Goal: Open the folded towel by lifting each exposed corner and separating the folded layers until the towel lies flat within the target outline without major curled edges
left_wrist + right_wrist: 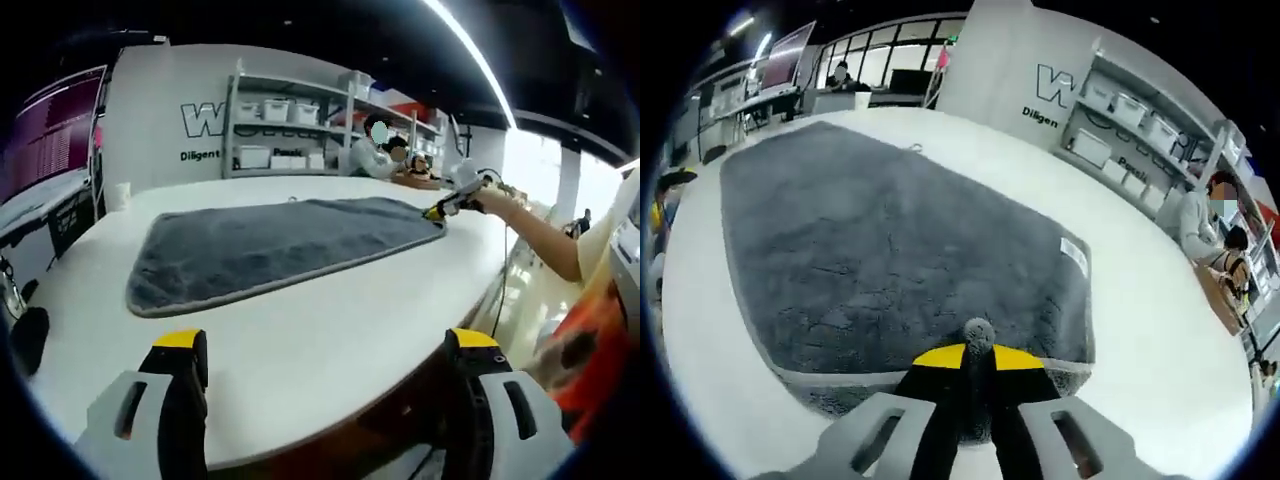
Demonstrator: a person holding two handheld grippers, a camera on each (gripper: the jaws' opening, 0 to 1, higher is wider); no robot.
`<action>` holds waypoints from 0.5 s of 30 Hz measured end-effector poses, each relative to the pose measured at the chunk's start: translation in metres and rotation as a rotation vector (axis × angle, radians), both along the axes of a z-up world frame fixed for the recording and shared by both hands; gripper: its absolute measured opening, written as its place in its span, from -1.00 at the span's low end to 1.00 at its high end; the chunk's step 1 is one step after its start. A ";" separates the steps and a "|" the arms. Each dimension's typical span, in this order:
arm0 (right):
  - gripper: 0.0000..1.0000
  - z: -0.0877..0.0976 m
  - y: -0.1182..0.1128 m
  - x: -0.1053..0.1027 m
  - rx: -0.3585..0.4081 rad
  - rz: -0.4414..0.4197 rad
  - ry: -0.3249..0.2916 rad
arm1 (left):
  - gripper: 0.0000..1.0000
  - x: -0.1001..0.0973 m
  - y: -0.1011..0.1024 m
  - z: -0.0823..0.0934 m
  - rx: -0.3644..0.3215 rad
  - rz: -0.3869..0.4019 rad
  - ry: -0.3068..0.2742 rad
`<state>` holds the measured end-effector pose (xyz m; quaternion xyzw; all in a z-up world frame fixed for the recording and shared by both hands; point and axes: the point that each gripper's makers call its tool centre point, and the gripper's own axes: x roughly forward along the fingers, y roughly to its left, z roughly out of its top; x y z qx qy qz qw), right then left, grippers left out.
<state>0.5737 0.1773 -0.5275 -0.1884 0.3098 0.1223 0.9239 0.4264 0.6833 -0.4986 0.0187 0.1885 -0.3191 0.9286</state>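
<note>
The grey plush microfibre towel (275, 250) lies spread on the white oval tabletop (330, 340), looking close to fully opened. From the left gripper view it reads as a long rectangle with rounded corners and a paler stitched hem. No target outline can be made out on the tabletop, so whether the towel sits inside it cannot be told.

The right gripper (978, 352) has its yellow-tipped jaws closed on a small tuft of the towel's near edge, the pile bunched up between them. In the left gripper view the same gripper sits at the towel's far right corner, held by a person's outstretched arm (535, 235). The left gripper (325, 352) hangs back over bare tabletop near its rim, jaws wide apart and holding nothing, well apart from the towel.

The step in hand seems to be the final tensioning and laying down of this last corner. To do it well, the pinched corner probably wants drawing outward and low along the surface, then releasing only when the hem lies flat, so it does not spring back into a curl. A high lift risks dragging the whole cloth, since thick pile on a smooth, slippery top slides easily.

In the right gripper view a strip of lighter underside (840, 385) shows beside the jaws, suggesting the edge is slightly rolled there. A small white care label (1075, 256) lies on the towel near one side.
</note>
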 end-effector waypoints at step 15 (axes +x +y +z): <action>-0.99 0.026 -0.029 -0.030 0.202 -0.146 -0.207 | 0.91 0.000 -0.005 0.004 -0.003 0.001 -0.010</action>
